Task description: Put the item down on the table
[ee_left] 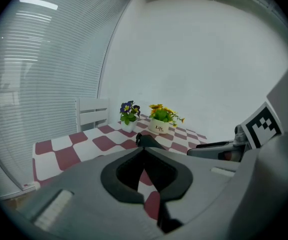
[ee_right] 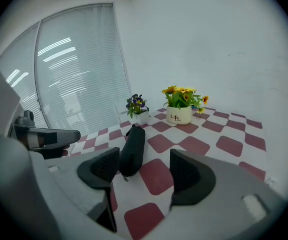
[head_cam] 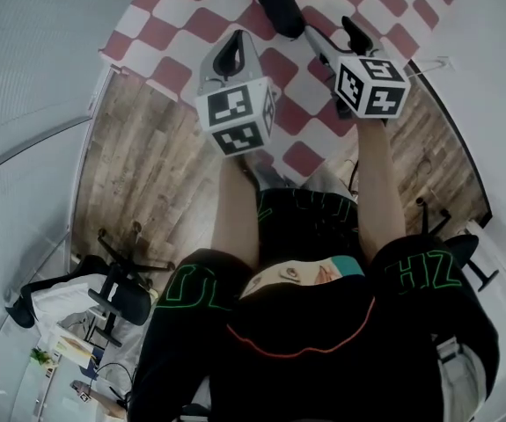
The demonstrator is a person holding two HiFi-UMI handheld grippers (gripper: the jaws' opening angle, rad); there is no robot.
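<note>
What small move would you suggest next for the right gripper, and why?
I would probably draw the right gripper back and up, away from the table. Its jaws stand apart with nothing between them, and the black item lies on the checked cloth just ahead, so the put-down looks done.

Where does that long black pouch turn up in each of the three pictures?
Head view: the black pouch lies at the top edge, on the checkered tablecloth.
Left gripper view: only one end of it shows, near the centre.
Right gripper view: it lies left of centre, lengthwise on the cloth.
Shared landmark: the red-and-white checkered tablecloth beneath it.
</note>
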